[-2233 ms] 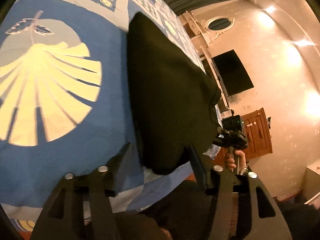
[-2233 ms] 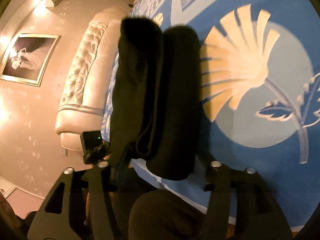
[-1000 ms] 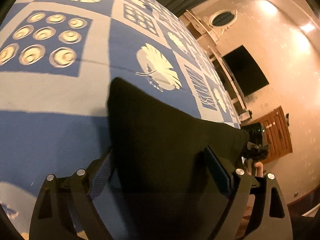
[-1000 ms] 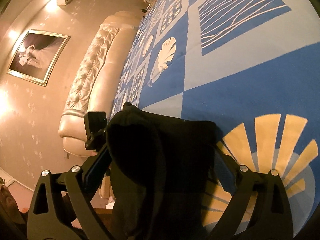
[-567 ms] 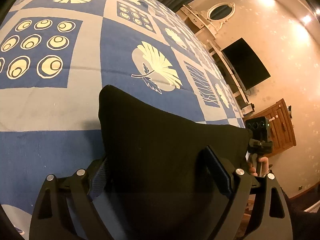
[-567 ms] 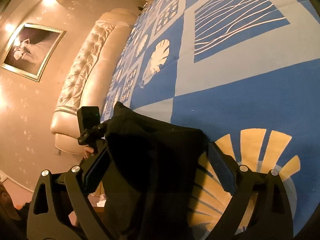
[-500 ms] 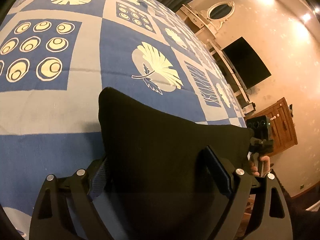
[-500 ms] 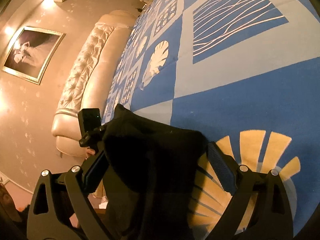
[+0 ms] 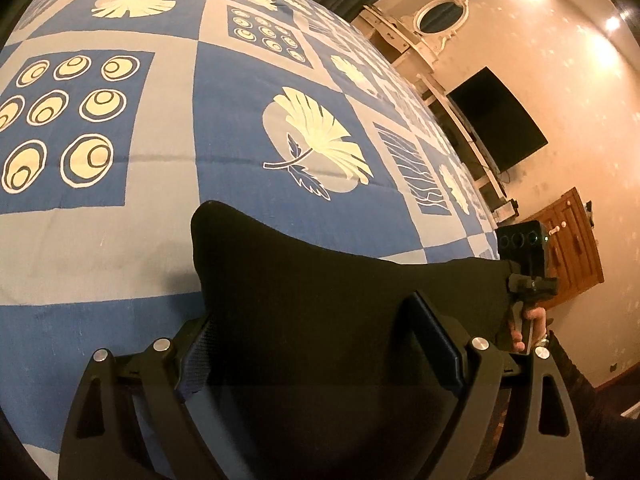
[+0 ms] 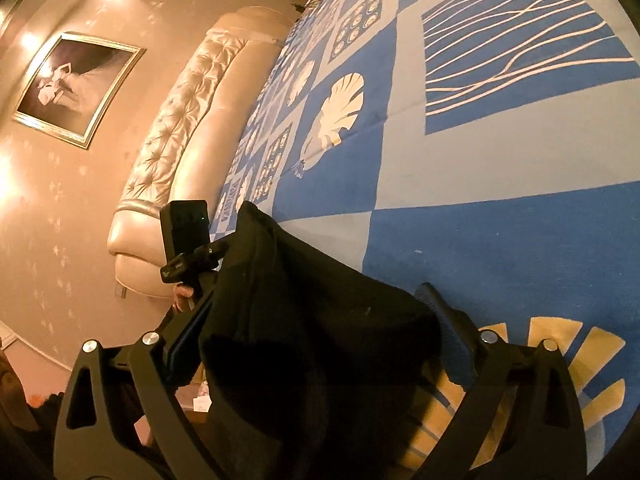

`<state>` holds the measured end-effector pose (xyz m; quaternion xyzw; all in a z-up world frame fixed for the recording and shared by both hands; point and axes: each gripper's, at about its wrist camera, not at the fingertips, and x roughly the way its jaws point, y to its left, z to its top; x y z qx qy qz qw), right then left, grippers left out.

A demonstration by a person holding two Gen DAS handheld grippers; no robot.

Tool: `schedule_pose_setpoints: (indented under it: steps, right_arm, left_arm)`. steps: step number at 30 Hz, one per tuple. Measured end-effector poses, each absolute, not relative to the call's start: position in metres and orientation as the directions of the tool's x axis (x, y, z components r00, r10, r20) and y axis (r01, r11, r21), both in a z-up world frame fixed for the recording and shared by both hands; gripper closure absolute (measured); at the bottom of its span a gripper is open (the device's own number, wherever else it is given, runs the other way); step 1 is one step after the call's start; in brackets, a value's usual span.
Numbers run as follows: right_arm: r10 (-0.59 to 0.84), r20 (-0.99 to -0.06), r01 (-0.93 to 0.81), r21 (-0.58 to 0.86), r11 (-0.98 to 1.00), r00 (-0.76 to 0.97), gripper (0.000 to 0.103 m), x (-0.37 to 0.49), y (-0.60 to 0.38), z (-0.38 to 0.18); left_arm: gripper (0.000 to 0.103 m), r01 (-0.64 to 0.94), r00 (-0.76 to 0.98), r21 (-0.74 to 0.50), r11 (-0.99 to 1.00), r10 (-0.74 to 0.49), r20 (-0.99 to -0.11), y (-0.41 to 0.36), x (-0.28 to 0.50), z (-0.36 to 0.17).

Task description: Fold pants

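The black pants (image 9: pixel 320 300) are folded into a thick bundle on the blue patterned bedspread (image 9: pixel 224 80). My left gripper (image 9: pixel 316 320) holds one end of the bundle between wide-set fingers. My right gripper (image 10: pixel 316 320) holds the other end, where the pants (image 10: pixel 312 320) show as rolled layers. Each gripper shows in the other's view, the right one in the left wrist view (image 9: pixel 524 276) and the left one in the right wrist view (image 10: pixel 188 248). The pants' lower part is hidden behind the gripper bodies.
A cream tufted headboard (image 10: pixel 180 128) and a framed picture (image 10: pixel 76 88) are to the left. A dark TV (image 9: pixel 496 120), an oval mirror (image 9: pixel 440 16) and a wooden cabinet (image 9: pixel 572 240) stand past the bed's right side. The bedspread (image 10: pixel 500 160) stretches ahead.
Both grippers have carried the folded bundle from the bed's edge further onto the bedspread. Over the last half second it has barely moved.
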<state>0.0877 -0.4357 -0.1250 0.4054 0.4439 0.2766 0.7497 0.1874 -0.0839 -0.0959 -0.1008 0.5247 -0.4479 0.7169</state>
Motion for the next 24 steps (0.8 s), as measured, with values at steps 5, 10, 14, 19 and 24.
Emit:
schedule_pose_setpoints:
  steps: [5, 10, 14, 19, 24]
  right_arm:
    - [0.774, -0.431, -0.002, 0.873, 0.487, 0.464, 0.043, 0.084, -0.447, -0.137]
    - [0.778, -0.406, -0.002, 0.886, 0.464, 0.479, 0.062, 0.082, -0.448, -0.141]
    - [0.77, -0.389, -0.005, 0.891, 0.453, 0.506, 0.065, 0.079, -0.447, -0.143]
    - [0.765, -0.377, 0.0, 0.897, 0.442, 0.522, 0.067, 0.078, -0.446, -0.143]
    - [0.756, -0.374, 0.002, 0.897, 0.442, 0.538, 0.067, 0.078, -0.444, -0.141]
  left_arm:
    - [0.017, 0.553, 0.054, -0.593, 0.585, -0.735, -0.676, -0.087, 0.187, -0.094]
    - [0.028, 0.603, 0.104, -0.505, 0.617, -0.689, -0.717, -0.094, 0.181, -0.093]
    - [0.041, 0.616, 0.127, -0.471, 0.631, -0.67, -0.731, -0.092, 0.18, -0.092]
    - [0.052, 0.616, 0.154, -0.437, 0.655, -0.645, -0.749, -0.096, 0.178, -0.09]
    - [0.063, 0.618, 0.215, -0.376, 0.69, -0.609, -0.763, -0.101, 0.172, -0.082]
